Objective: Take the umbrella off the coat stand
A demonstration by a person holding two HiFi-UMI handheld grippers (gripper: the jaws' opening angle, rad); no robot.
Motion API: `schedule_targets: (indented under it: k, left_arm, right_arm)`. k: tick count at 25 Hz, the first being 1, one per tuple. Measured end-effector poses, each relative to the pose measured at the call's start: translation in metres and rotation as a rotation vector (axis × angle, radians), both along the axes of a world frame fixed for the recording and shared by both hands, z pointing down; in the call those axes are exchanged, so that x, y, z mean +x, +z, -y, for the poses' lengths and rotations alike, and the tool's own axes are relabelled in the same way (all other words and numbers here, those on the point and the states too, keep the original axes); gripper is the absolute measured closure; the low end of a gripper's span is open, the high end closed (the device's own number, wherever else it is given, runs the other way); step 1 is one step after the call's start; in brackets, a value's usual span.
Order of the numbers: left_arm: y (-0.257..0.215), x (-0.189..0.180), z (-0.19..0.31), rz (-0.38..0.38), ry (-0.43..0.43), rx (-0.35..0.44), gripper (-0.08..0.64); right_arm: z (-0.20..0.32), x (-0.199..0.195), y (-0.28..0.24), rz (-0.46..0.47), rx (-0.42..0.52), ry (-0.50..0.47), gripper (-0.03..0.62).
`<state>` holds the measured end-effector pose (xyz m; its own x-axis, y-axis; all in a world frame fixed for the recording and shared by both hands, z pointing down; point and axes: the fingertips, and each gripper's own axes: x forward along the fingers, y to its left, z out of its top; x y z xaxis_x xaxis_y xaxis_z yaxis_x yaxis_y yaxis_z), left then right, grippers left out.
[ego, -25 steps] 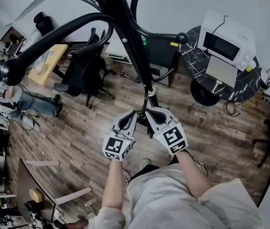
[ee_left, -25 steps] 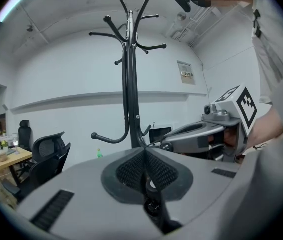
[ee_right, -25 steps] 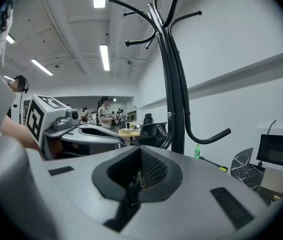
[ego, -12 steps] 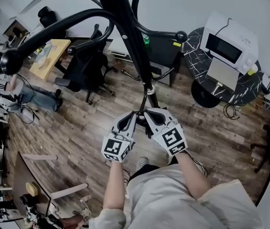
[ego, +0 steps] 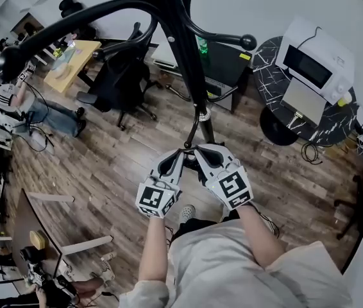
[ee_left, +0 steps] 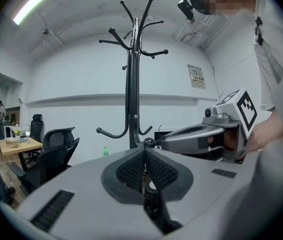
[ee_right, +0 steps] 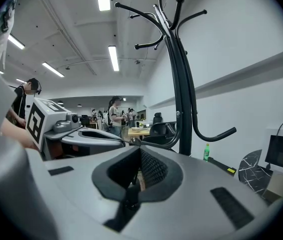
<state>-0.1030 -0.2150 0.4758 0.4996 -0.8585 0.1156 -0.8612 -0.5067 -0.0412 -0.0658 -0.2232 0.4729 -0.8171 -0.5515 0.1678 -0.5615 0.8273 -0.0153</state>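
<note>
My view has tipped, and the room slides across it.
The coat stand (ego: 188,63) reaches farther up the view, its left hook knob (ego: 5,63) and the seated person (ego: 5,101) have shifted toward the far side, and the microwave (ego: 313,66) has drifted right.

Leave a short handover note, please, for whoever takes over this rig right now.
Grippers: the left gripper has its jaws shut with nothing in them. The right gripper is the same, shut and empty.
Position: both are held side by side, tips close together, in front of the coat stand. They are next to the ball end of a low hook; whether they touch it cannot be told.
Things: no umbrella shows in any view, and the hooks that show are bare.
Done: nothing that can be seen.
Left: find the umbrella, open a gripper, grasp it and lift it off its hook.
</note>
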Motion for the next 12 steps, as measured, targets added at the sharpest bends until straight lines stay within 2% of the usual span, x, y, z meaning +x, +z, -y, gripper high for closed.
schedule_targets:
  k: [8, 12]
  left_arm:
    - [0.014, 0.007, -0.008, 0.007, -0.022, -0.027, 0.537]
    - [0.021, 0.015, -0.008, 0.063, -0.029, -0.041, 0.537]
  right_arm:
    - [-0.007, 0.006, 0.014, -0.009, -0.024, -0.027, 0.584]
    - [-0.007, 0.013, 0.023, -0.027, -0.033, -0.021, 0.584]
